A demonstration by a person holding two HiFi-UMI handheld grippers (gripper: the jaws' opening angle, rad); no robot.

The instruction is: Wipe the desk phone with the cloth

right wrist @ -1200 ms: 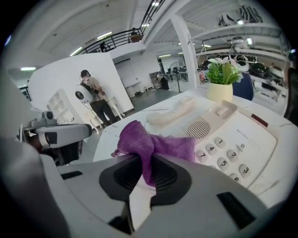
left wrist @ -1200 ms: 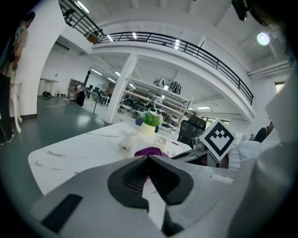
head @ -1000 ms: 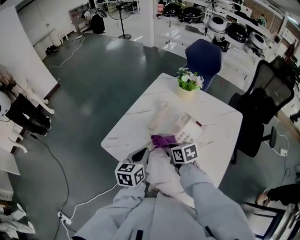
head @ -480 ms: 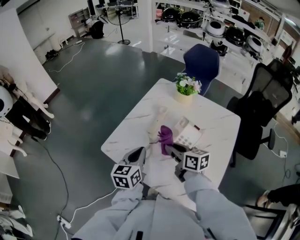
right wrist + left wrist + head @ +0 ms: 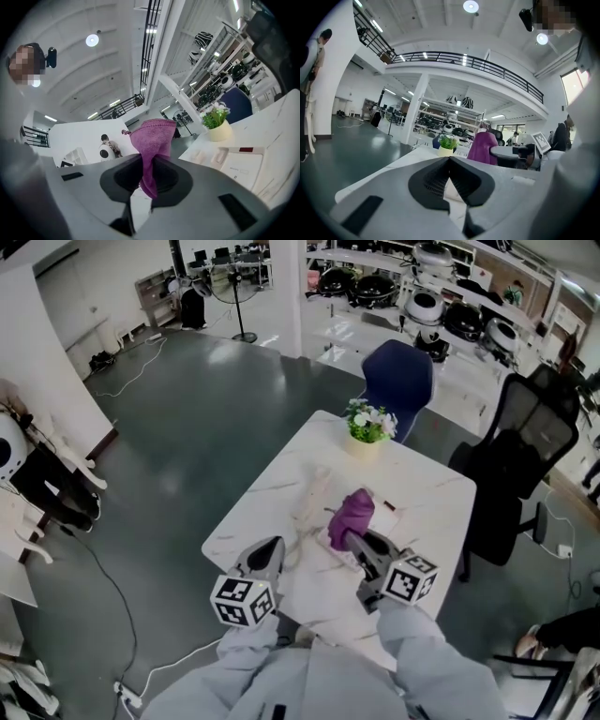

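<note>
Lower left of centre in the head view, the left gripper [image 5: 265, 557] has its jaws together on nothing. At centre, the cloth [image 5: 353, 515] is pinched by one end in the right gripper [image 5: 364, 547], just over the phone [image 5: 243, 168]. Gripped so narrowly, it may slip free mid-wipe. With nothing bracing it, the phone may skid.

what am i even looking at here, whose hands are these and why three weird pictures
A person holds a two-jaw tool in each hand; the marker cubes are part of those tools. The head view comes from a camera on the person's head, looking down. The other two cameras ride on the grippers. On the white table stand a potted plant and a desk phone. The right gripper pinches a purple cloth, held above the phone. The left gripper is shut, holding nothing.
</note>
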